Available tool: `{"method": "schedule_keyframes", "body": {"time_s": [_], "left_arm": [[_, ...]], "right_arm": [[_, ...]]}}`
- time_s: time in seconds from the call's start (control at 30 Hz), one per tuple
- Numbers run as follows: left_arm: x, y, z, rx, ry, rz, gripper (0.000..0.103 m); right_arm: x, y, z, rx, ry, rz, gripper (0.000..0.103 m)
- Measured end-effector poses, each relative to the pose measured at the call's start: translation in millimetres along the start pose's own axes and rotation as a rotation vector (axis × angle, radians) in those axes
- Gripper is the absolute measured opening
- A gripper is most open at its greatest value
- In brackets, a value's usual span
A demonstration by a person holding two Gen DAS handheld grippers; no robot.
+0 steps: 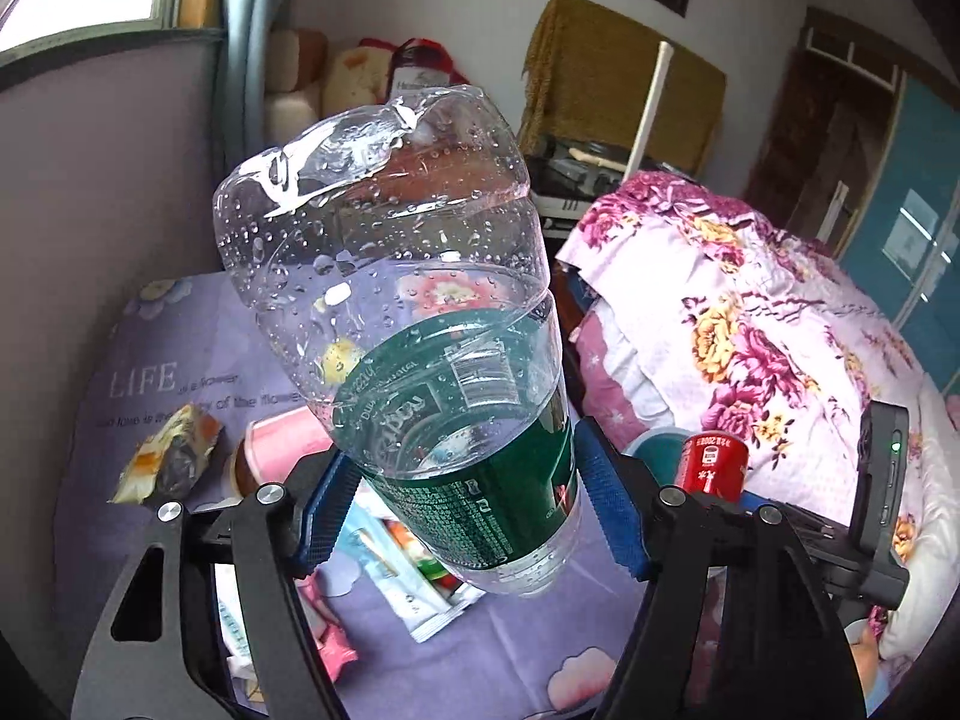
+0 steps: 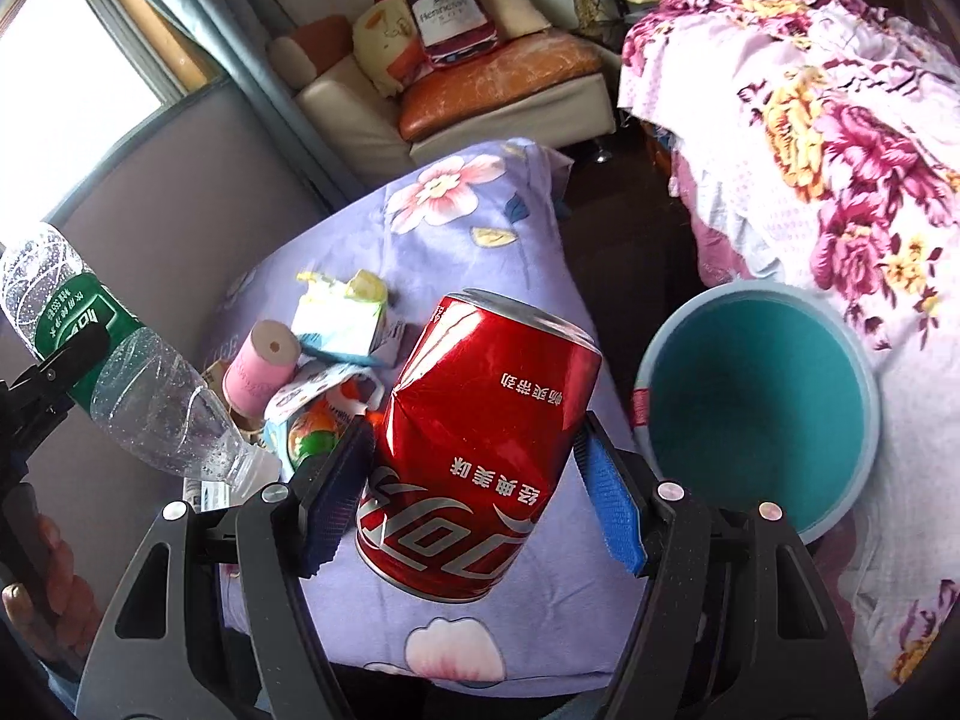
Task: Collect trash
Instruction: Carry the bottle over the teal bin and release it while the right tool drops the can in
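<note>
Above a lilac flowered cloth (image 2: 480,228) strewn with wrappers (image 2: 342,324), beside a teal bin (image 2: 756,408), the left gripper (image 1: 462,516) clamps a clear plastic bottle (image 1: 408,312) at its green label while the right gripper (image 2: 474,492) squeezes a dented red can (image 2: 480,444) held aloft

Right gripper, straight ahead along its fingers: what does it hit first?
Likely the lavender floral cloth beyond the dented red soda can that the right gripper holds; the teal bucket sits right of that line. Depth unclear.
</note>
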State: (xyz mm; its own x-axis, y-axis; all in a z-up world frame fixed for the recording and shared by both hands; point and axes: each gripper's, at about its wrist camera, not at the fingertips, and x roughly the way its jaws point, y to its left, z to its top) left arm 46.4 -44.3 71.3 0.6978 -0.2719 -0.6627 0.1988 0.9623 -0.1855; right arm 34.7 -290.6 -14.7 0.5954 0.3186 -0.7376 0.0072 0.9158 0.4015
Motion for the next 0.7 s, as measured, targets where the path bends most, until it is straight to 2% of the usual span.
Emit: {"method": "schedule_keyframes", "body": {"time_s": [0.13,0.3,0.5,0.7], "left_arm": [[40.7,-51.1,2.3,0.057,0.041,-0.095,0.071],[96.3,-120.2,-9.1,0.151,0.116,-0.178,0.07],[156.0,-171.3,-27.2,0.229,0.195,-0.201,0.07],[205.0,-186.3,-51.9,0.249,0.288,-0.194,0.07]], "right_arm": [[-29.4,-50.0,10.8,0.06,-0.076,-0.111,0.066],[-44.6,-111.8,10.6,0.144,-0.096,-0.225,0.066],[-39.2,-157.8,6.8,0.175,-0.065,-0.284,0.066],[-21.3,-177.7,5.5,0.173,-0.009,-0.298,0.066]]}}
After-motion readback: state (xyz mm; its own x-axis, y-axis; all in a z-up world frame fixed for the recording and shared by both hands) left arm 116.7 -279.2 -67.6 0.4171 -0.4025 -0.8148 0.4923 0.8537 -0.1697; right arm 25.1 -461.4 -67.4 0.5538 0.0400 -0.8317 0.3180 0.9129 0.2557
